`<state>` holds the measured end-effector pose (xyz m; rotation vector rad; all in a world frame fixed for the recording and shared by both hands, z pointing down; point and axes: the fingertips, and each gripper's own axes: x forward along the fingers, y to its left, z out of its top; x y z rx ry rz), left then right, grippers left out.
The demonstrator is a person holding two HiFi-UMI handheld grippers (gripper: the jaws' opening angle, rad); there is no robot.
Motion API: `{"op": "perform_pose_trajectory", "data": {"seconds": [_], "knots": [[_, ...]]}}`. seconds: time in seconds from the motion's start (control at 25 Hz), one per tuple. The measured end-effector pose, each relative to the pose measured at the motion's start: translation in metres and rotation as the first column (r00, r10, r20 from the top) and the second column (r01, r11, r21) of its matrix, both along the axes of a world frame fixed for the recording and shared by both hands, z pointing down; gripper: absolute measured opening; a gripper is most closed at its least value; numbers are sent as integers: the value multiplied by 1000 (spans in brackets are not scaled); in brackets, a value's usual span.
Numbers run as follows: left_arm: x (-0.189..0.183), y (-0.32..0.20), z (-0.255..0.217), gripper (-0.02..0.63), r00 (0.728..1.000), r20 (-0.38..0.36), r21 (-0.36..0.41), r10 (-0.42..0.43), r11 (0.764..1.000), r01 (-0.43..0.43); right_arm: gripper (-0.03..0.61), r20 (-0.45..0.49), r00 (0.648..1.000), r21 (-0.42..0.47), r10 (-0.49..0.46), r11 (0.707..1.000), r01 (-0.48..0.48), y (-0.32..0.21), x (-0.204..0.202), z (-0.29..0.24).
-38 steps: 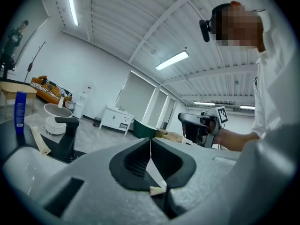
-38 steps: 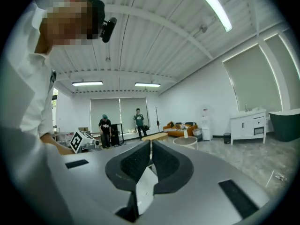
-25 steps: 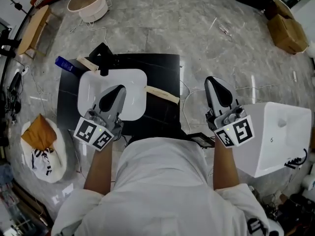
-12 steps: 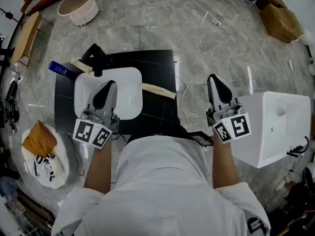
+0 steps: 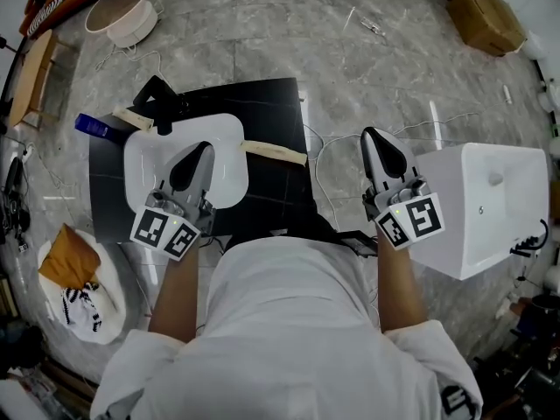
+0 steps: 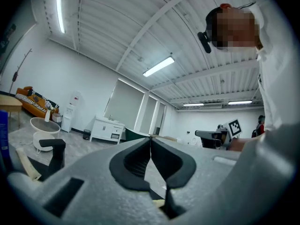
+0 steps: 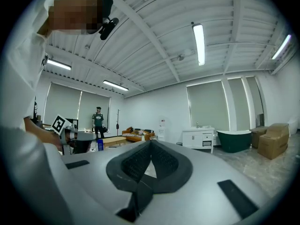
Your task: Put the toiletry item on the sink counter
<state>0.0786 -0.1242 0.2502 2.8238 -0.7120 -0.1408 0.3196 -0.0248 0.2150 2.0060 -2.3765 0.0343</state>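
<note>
A black sink counter (image 5: 280, 112) carries a white basin (image 5: 144, 160) and a black faucet (image 5: 162, 103). A blue bottle (image 5: 92, 124) lies at the counter's left edge, with a beige strip (image 5: 131, 118) beside it. A long beige tube (image 5: 273, 151) rests on the counter right of the basin. My left gripper (image 5: 200, 152) hovers over the basin, shut and empty. In the left gripper view its tips (image 6: 150, 139) meet, with the faucet (image 6: 54, 150) to the left. My right gripper (image 5: 377, 142) is off the counter to the right, over the floor, shut on nothing (image 7: 150, 143).
A white box-like unit (image 5: 486, 217) stands close to the right gripper. A round basket (image 5: 121, 11) and a wooden bench (image 5: 31, 73) are at the far left. A cardboard box (image 5: 481, 16) sits far right. A cushion with orange cloth (image 5: 74, 274) lies on the floor left. Cables cross the marble floor.
The head view has drifted, so the counter sits a bit further up and left in frame. Both grippers stay shut and hold roughly the same places.
</note>
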Motion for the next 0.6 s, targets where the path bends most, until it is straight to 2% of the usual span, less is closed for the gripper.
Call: {"op": "perform_pose_trajectory", "data": {"seconds": [0.32,0.6], "knots": [[14,9,17,20,995,-9,-49,104,993,-104,15,4,999,-35,51,998,-51,13,-7,10],[17,11,37,20,988,-7,-95,156,983,-156,15,26,996,-66,82,995,-80,17,-13,24]]}}
